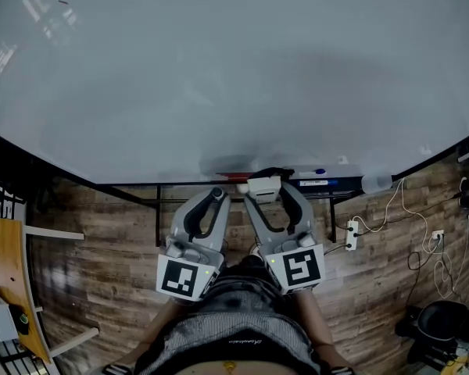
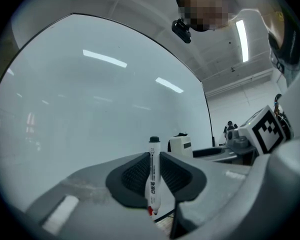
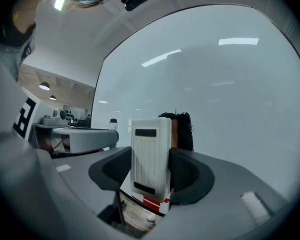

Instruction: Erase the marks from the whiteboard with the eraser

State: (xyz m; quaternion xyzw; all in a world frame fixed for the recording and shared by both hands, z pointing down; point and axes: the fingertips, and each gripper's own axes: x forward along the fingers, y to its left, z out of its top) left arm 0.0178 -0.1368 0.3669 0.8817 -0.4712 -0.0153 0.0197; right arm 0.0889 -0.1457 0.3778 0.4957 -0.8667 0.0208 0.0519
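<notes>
The right tool is clamped on the eraser, which stands upright between its jaws with the white back towards the camera and dark felt showing behind. The left tool is closed on a marker, upright with its black cap on. Both tools sit low, side by side, near the board's bottom edge and its tray.

The board looks almost clean. One small dark fleck shows near the upper left corner, and a greyish patch low in the middle may be only shadow.

The eraser is probably not yet on the surface, so wiping seems still to come. The risks:
- **Eraser twisting:** it looks held across a narrow span, so pressing hard could turn it in the jaws or pop it out.
- **Poor contact:** if the felt does not meet the board flat, plastic would scrape and the mark would stay.
- **Tools colliding:** they are so close that a sweep left could knock the marker loose.
- **Long reach:** the fleck is far off, which weakens pressure control.
</notes>
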